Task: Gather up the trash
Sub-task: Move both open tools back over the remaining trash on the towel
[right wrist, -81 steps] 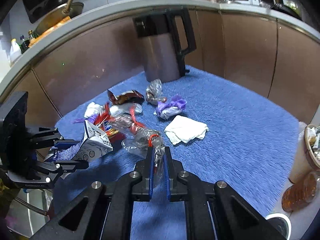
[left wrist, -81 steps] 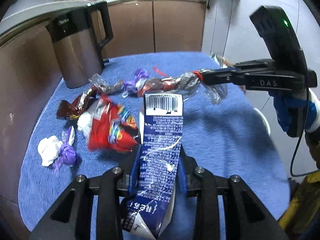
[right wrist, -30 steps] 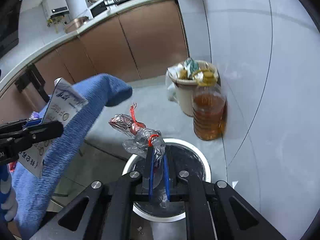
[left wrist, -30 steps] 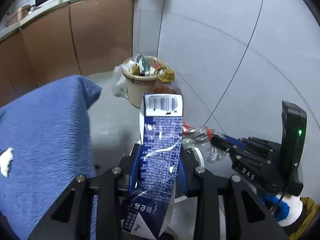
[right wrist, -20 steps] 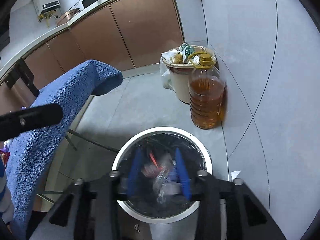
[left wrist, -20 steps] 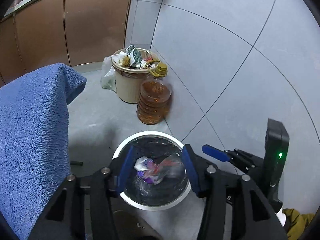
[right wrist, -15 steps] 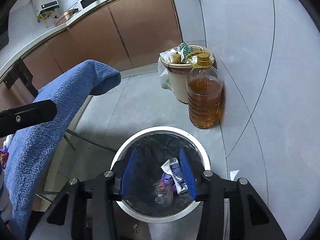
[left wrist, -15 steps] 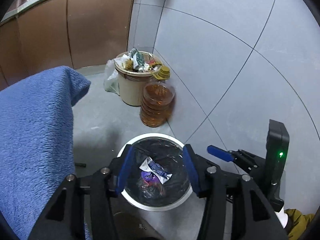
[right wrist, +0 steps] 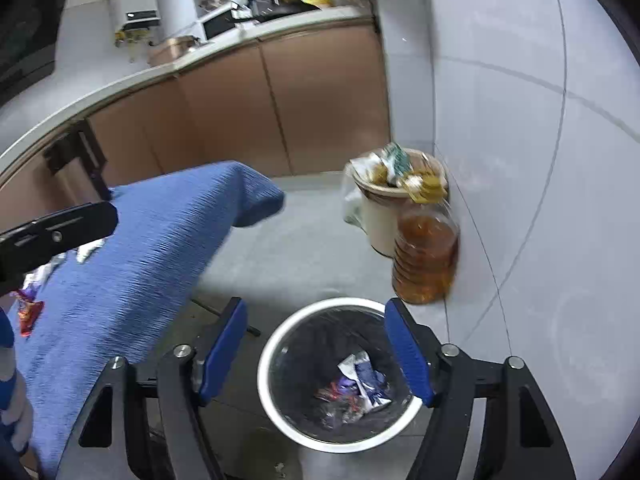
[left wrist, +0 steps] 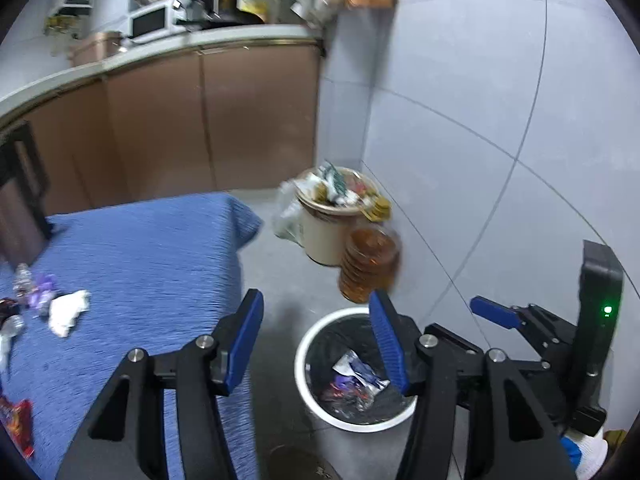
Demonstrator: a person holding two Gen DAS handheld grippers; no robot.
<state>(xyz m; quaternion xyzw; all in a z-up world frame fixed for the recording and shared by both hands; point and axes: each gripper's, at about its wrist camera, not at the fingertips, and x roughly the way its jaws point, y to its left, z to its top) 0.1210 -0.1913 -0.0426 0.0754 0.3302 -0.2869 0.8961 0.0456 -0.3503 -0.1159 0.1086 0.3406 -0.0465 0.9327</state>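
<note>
Over the white bin (right wrist: 266,376) on the floor, both tools are hanging with their jaws spread and nothing between them. The left gripper (left wrist: 316,338) and the right gripper (right wrist: 316,354) have just been opening, and the 2 pieces they carried are now lying at the bottom of the black liner: the blue carton (right wrist: 366,376) on top, the crumpled clear wrapper (right wrist: 336,398) beside it. So this drop looks finished, and the person is, I would judge, turning back toward the table.

To do that well, I would keep both jaws wide on the way over, lift clear of the hanging edge of the blue towel (left wrist: 160,256), and come down on 1 piece per tool instead of raking at the heap.

What is left is lying on the towel, off to the left of the left gripper and well apart from its blue pads: a white crumpled tissue (left wrist: 66,312), a purple wrapper (left wrist: 42,286) just beyond it, and a red packet (left wrist: 16,420) near the lower corner of that view. The full beige pail (left wrist: 328,232) and the oil bottle (left wrist: 368,264) are standing against the wall, behind the bin.
</note>
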